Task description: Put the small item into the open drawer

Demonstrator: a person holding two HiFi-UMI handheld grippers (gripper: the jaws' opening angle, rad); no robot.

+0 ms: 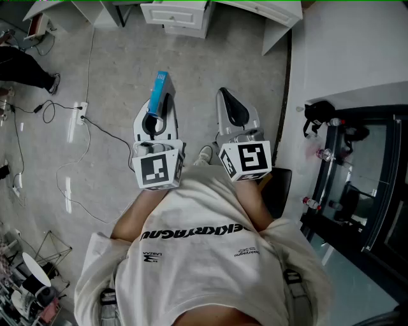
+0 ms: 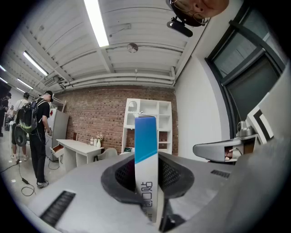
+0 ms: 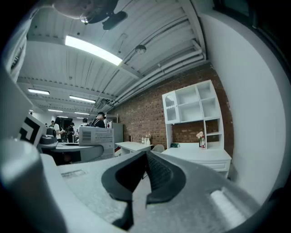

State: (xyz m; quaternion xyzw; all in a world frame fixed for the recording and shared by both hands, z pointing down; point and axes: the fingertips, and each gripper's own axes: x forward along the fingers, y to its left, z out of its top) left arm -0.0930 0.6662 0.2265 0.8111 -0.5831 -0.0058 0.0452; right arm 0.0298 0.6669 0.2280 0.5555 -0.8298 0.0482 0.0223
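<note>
Head view, my stock as held. Left gripper: claw clamped on a slim blue-and-white box, which sticks out past the jaw tips over the grey floor. Right gripper, just beside it: claw together, nothing between the pads, as I read it in the right gripper view. White drawer cabinet: at the top edge, well apart from the box. Left gripper view: box upright between the pads, with a white shelf unit and brick wall beyond.

Box lower end hidden between jaws; white drawer unit cut off by top edge.
</note>
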